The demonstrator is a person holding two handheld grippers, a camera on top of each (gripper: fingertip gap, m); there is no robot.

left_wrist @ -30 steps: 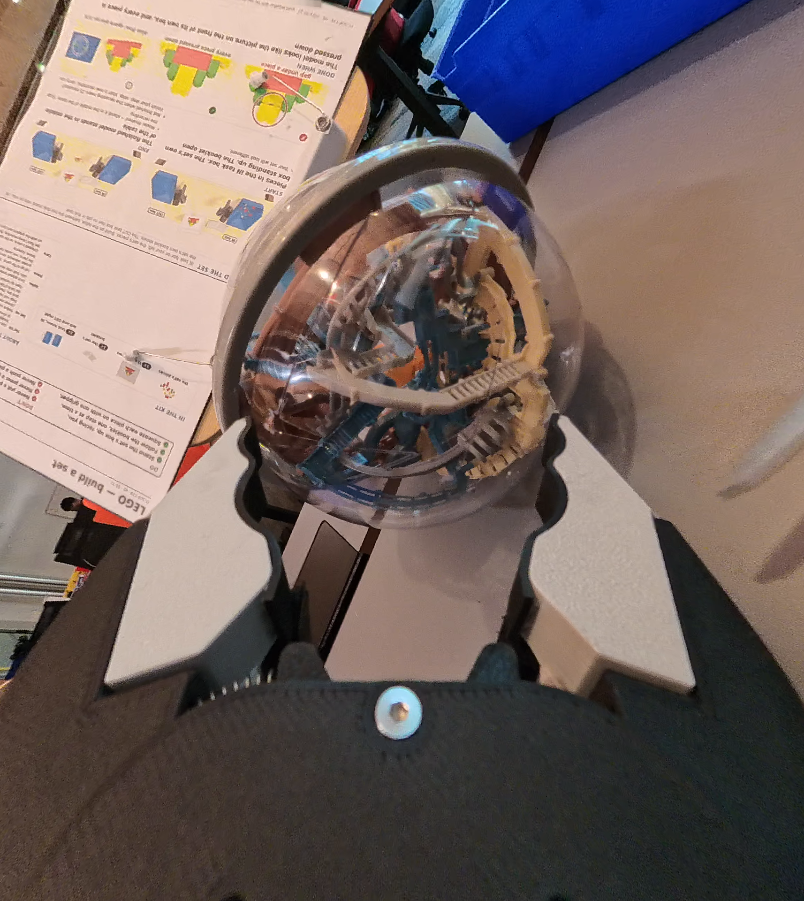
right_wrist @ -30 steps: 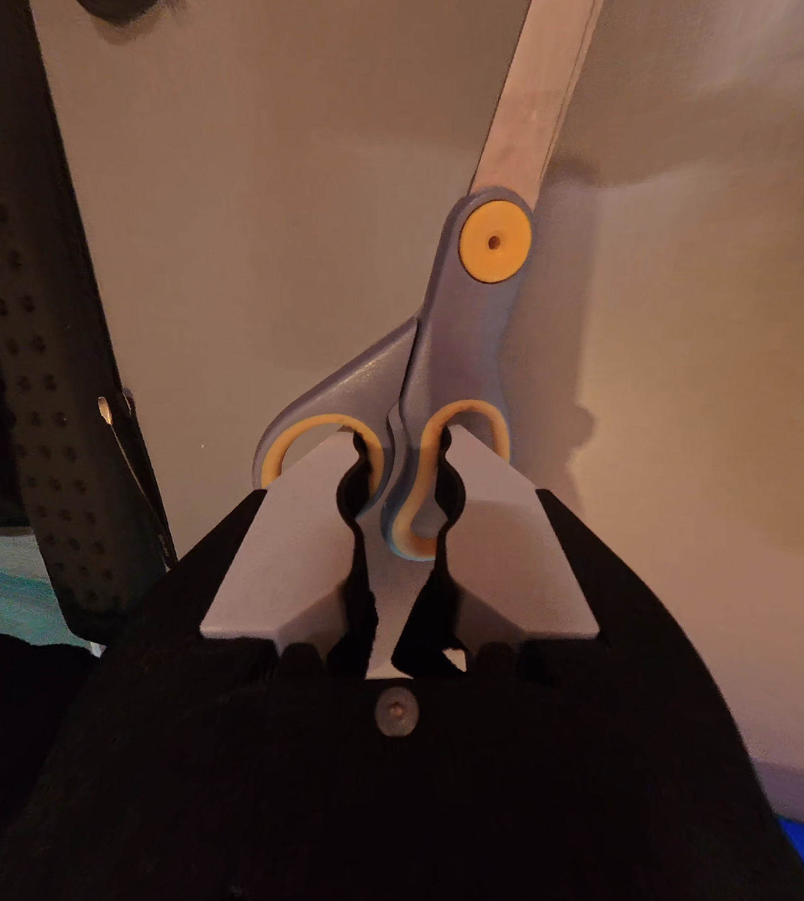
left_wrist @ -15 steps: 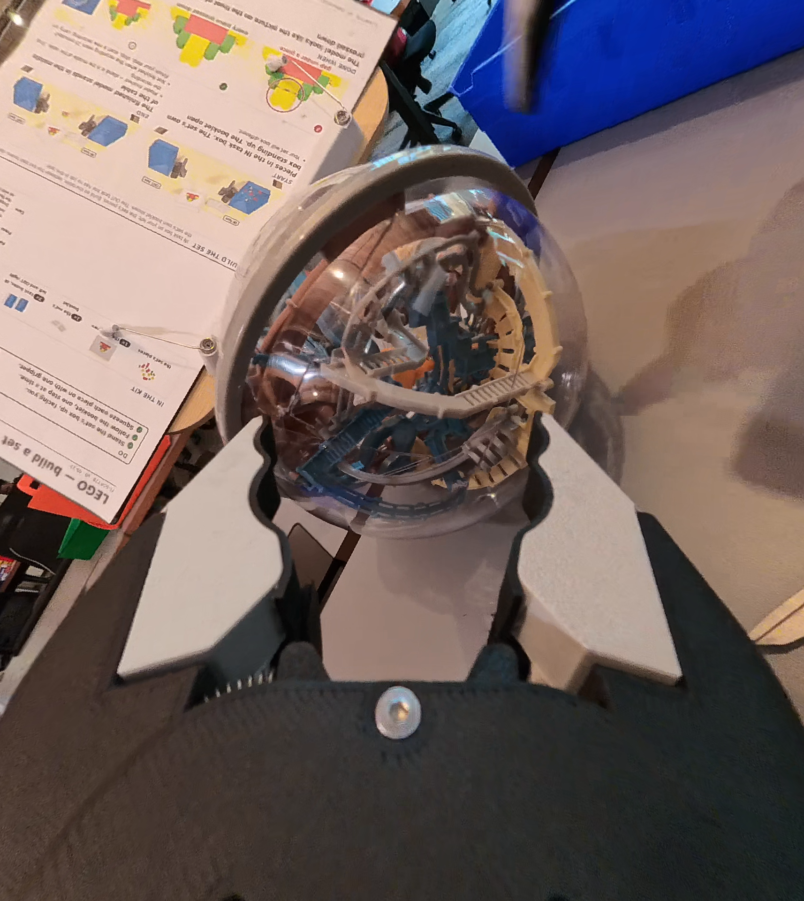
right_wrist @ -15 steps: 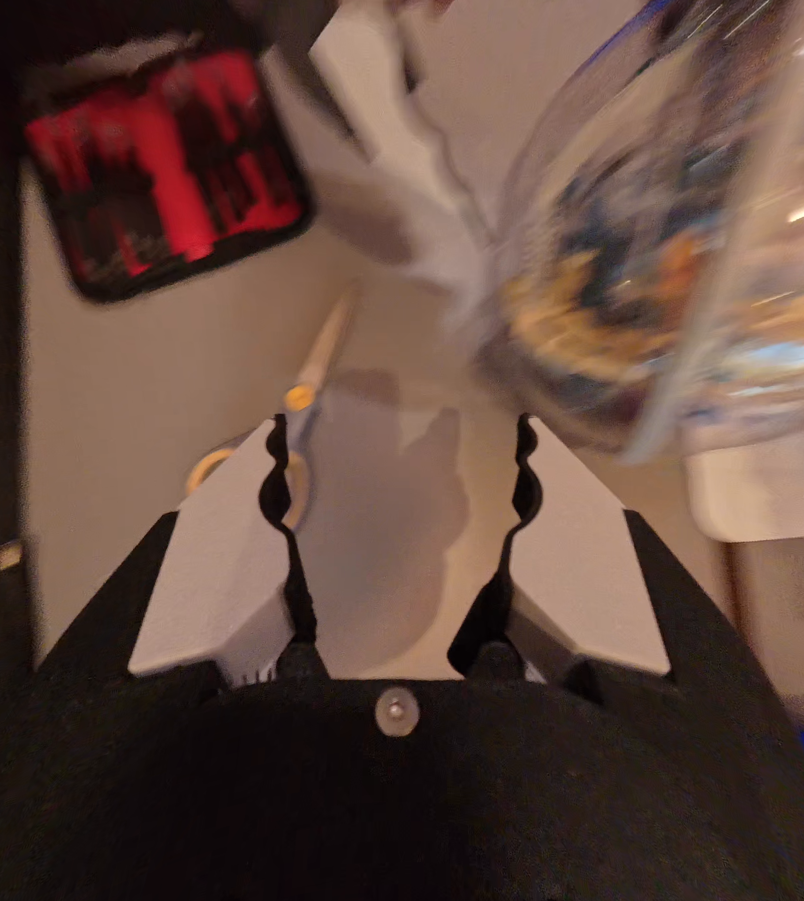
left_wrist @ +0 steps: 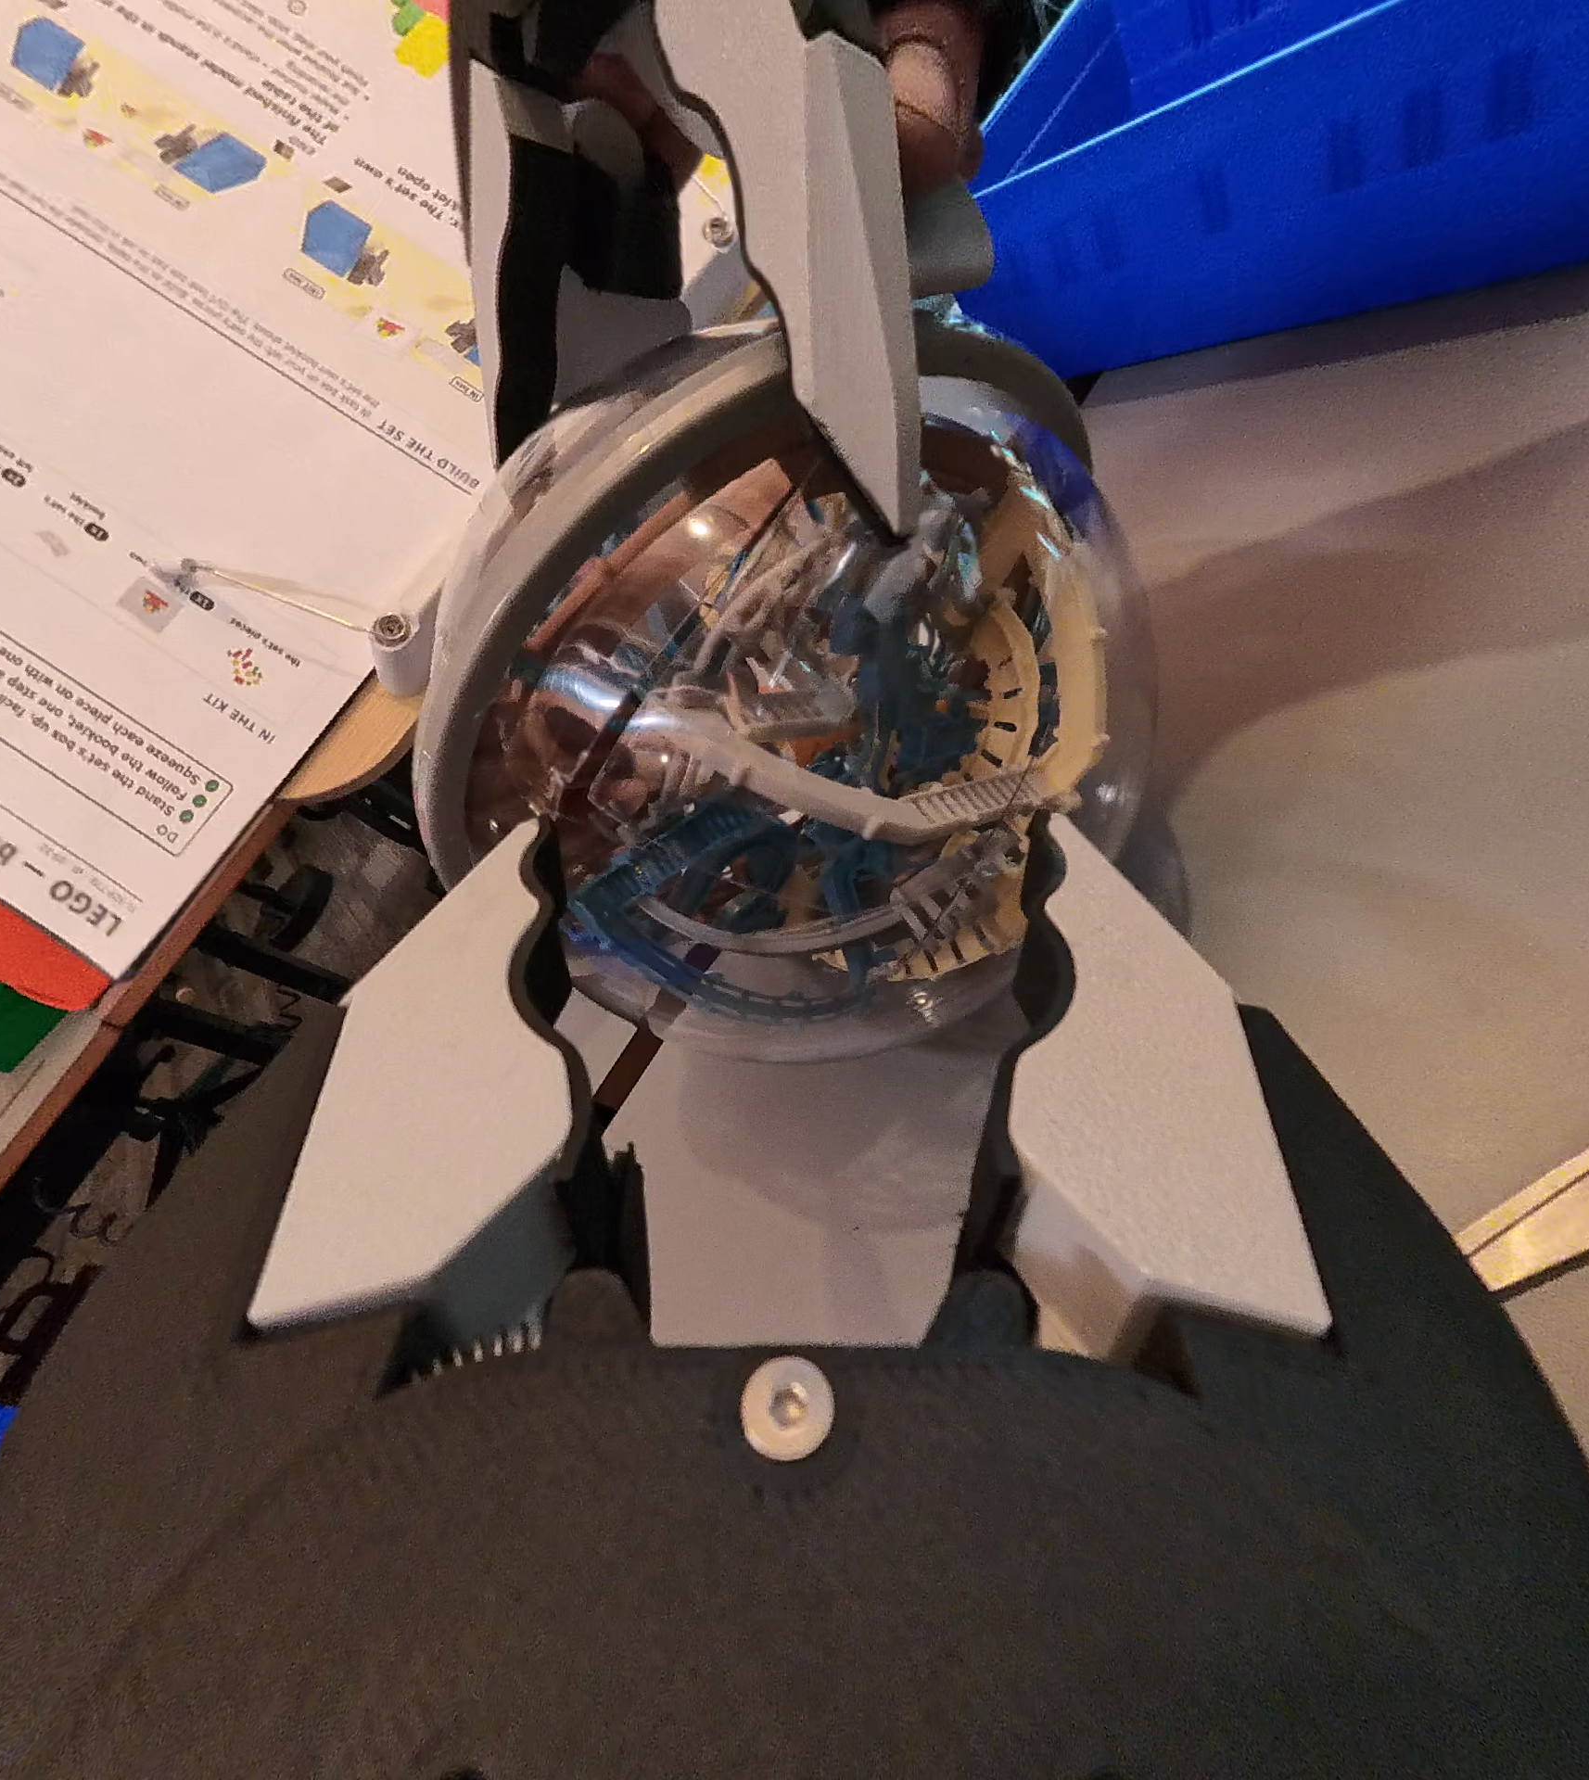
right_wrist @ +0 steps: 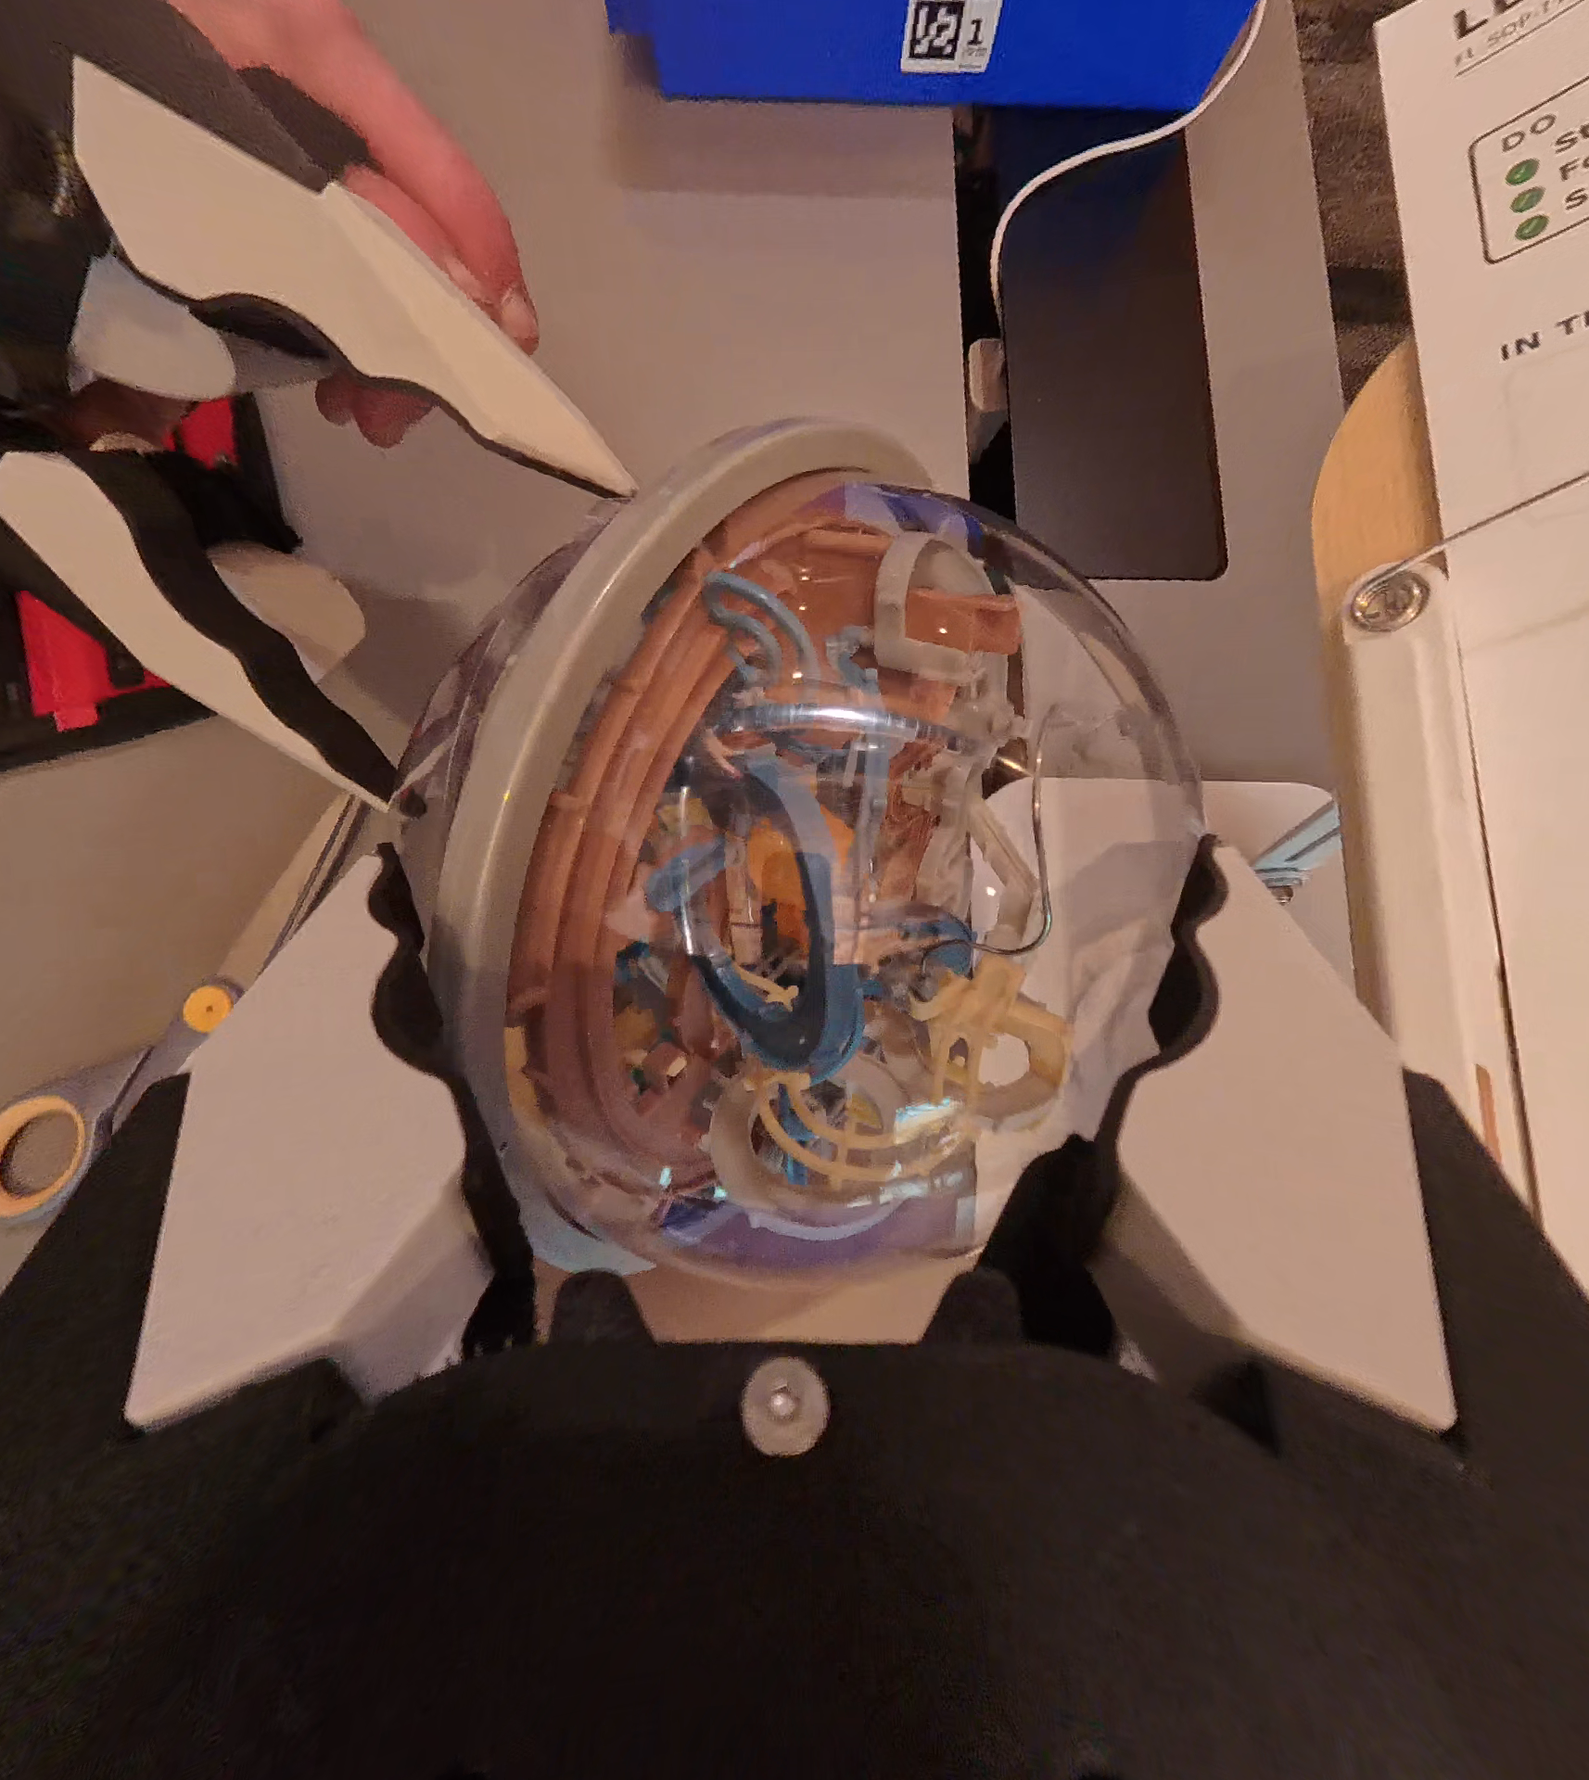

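- Clear plastic maze ball [left_wrist: 771, 732] is sitting clamped between our left gripper [left_wrist: 795, 901] fingers.
- Our right gripper [right_wrist: 795, 973], having dropped the scissors [right_wrist: 97, 1088], is now straddling it, fingers wide, contact unclear.

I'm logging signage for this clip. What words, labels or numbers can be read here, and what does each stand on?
I do not quote writing; these bear it:
White instruction sheet: printed headings and lines, legible.
Black-and-white tag on the blue bin: legible mark.
Red and black case: too blurred.
Clear maze ball, scissors: none visible.
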